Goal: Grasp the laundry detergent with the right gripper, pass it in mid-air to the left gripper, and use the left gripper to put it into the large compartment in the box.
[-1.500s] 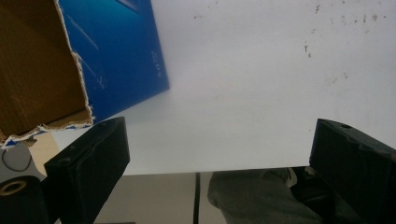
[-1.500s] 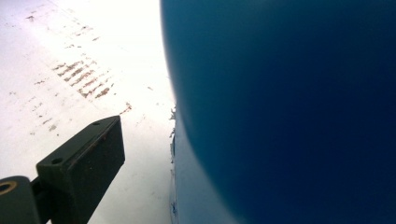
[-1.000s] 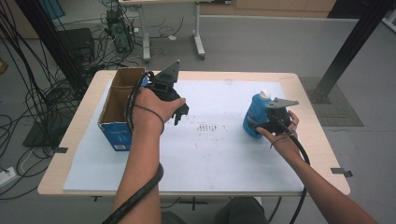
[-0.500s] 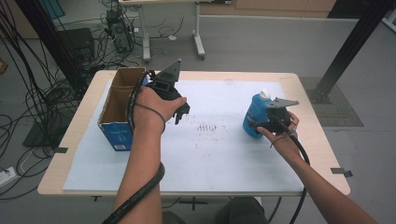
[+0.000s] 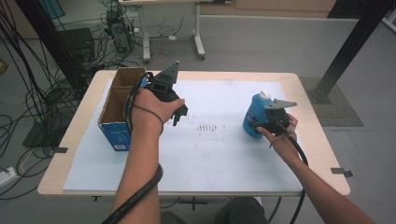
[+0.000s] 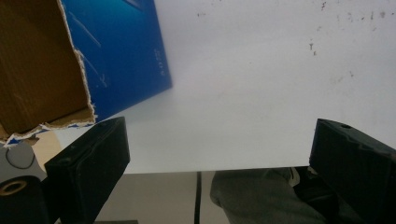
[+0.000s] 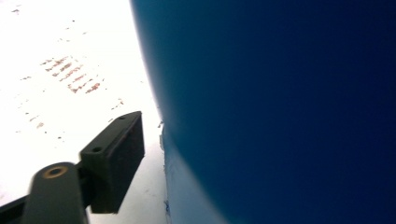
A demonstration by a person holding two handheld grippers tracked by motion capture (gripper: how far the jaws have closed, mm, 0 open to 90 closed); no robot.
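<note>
A blue bottle with a white cap stands upright on the white mat at the right. My right gripper reaches it from the near side, and its jaws have just been closing with the bottle between them. The one pad that shows still stands a little off the bottle's side. My left gripper hovers over the mat beside an open blue cardboard box. Its jaws are wide apart with nothing between them.
The box has a torn brown rim and stands at the table's left side. The white mat covers most of the wooden table and carries small brown stains in its middle. Cables and desk legs lie beyond the far edge.
</note>
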